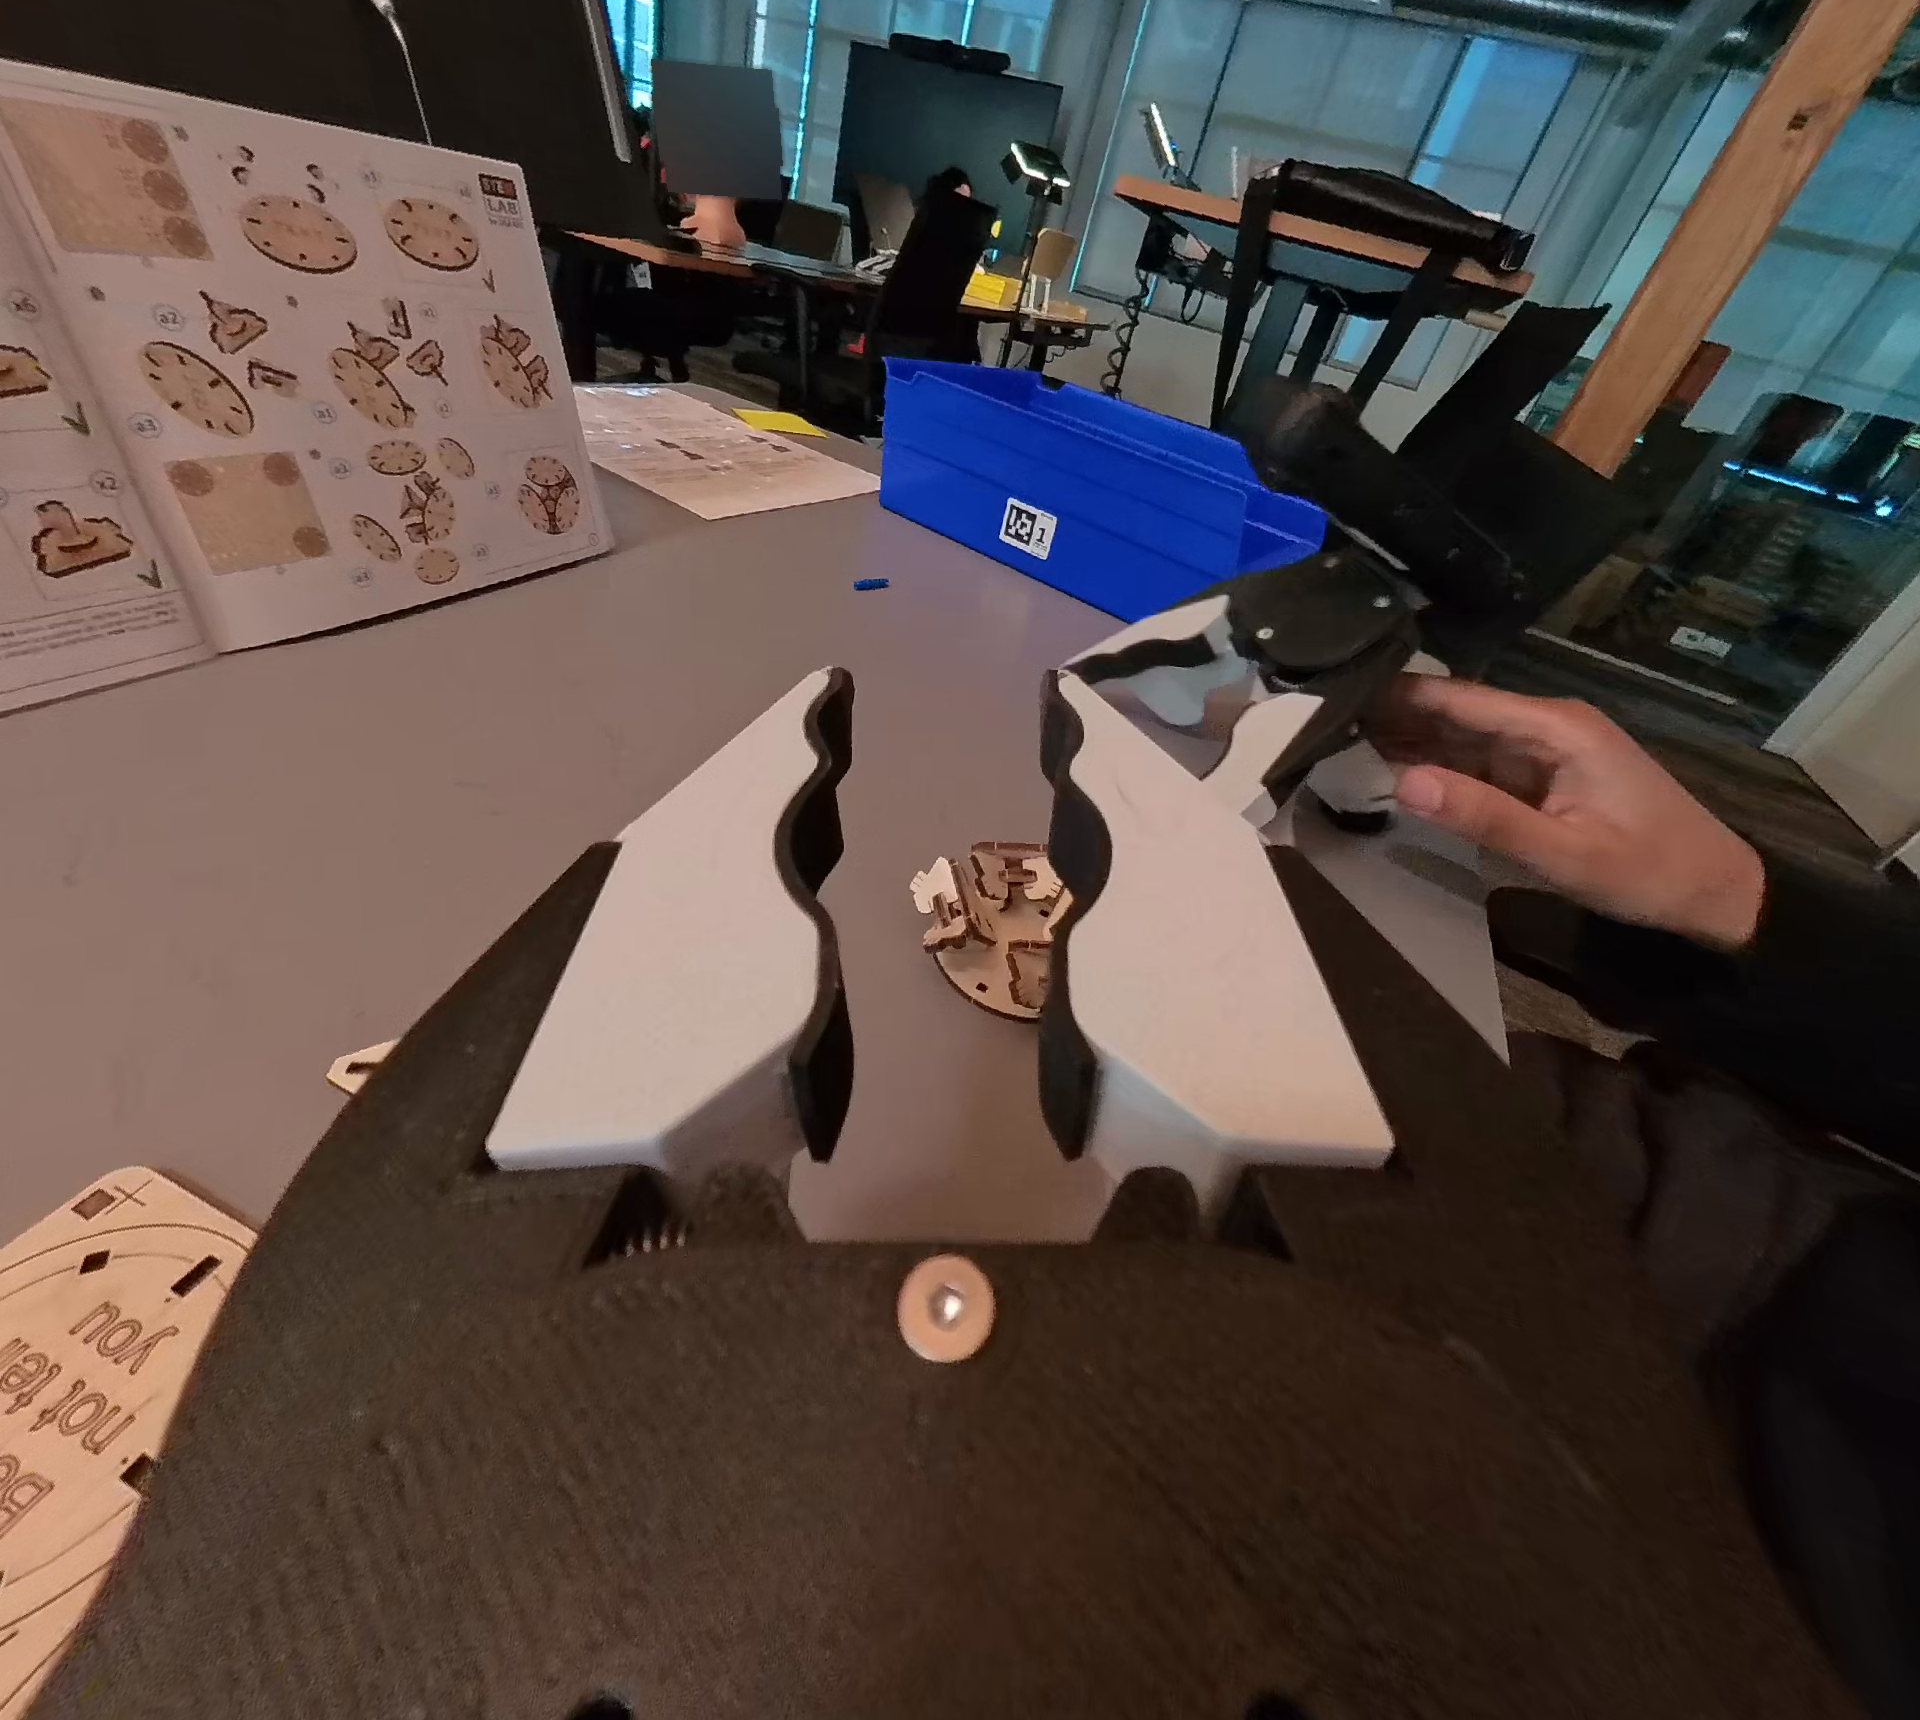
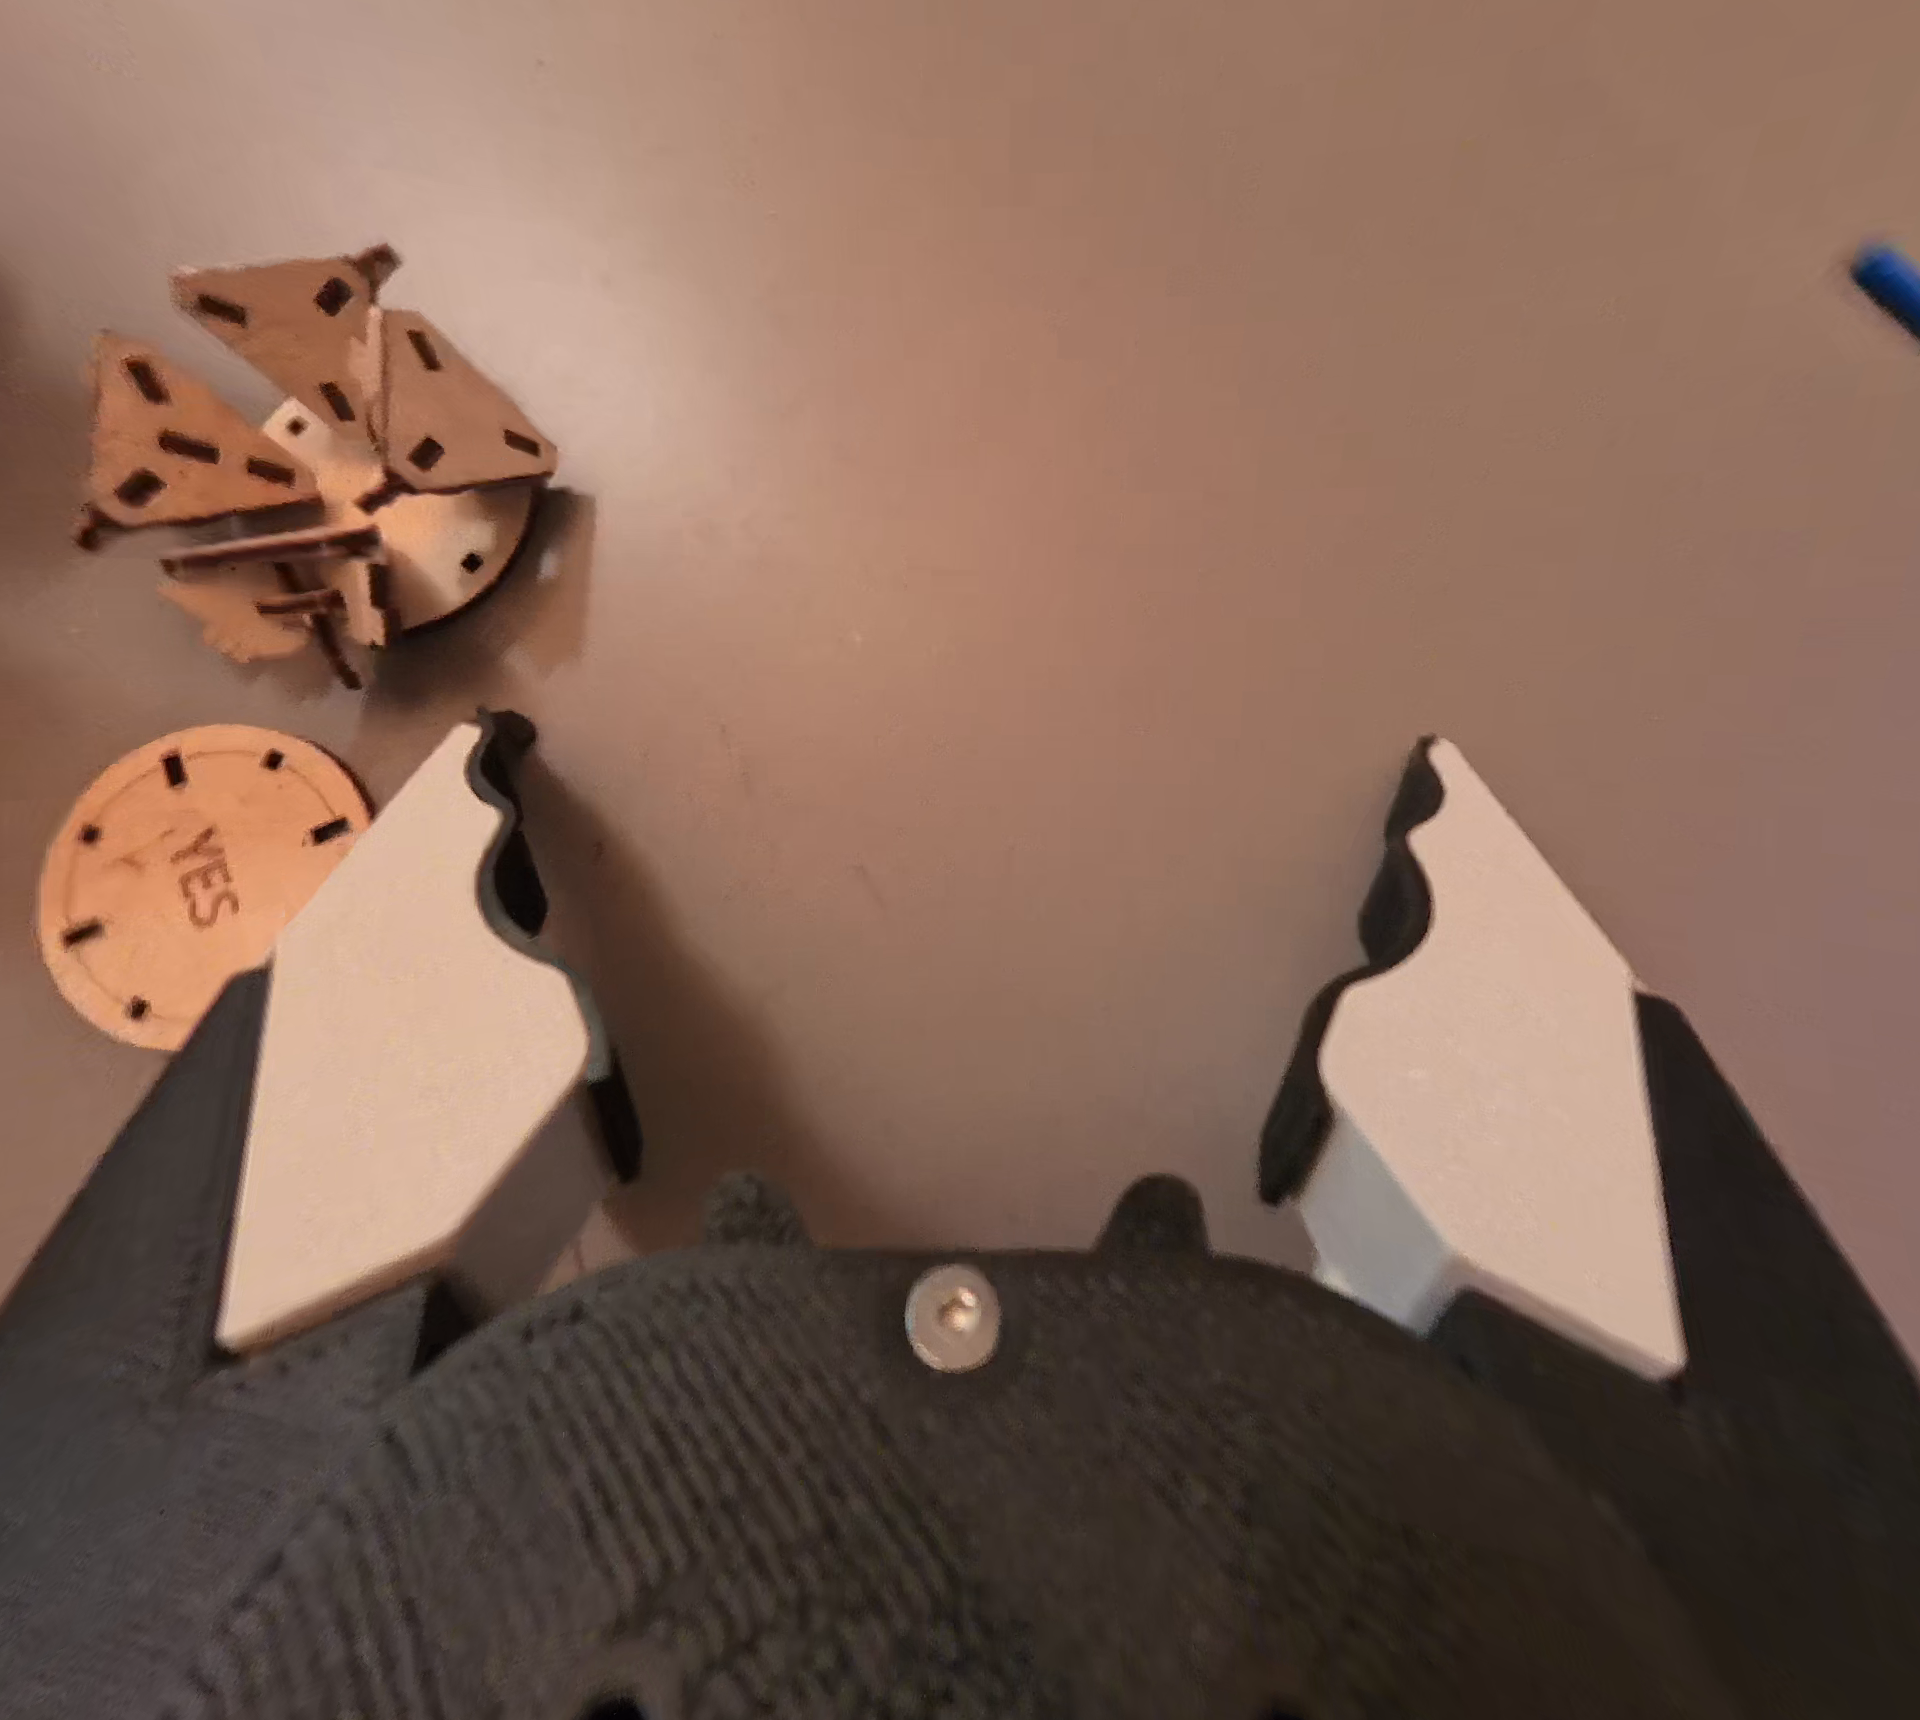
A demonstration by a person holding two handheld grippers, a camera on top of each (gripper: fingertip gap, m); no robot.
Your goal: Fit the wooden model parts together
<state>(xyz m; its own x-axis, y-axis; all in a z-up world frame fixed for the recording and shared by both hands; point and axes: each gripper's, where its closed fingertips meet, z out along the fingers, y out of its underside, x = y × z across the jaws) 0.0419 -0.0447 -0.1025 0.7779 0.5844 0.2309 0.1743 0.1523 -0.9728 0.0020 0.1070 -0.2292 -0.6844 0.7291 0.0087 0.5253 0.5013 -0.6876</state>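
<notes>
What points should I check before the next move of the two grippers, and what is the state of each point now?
1. Left gripper jaws apart, nothing pressed between them: ok.
2. Right gripper jaws wide apart, only bare table between them: ok.
3. Wooden assembly stands on the table under the left gripper, not gripped: ok.
4. Contact between the left gripper's right pad and the assembly: cannot tell, the pad hides that edge.
5. Round wooden disc lies flat beside the right gripper's left finger, partly covered by it: ok.
6. The two grippers stand close in the left wrist view; contact between them: cannot tell.
</notes>
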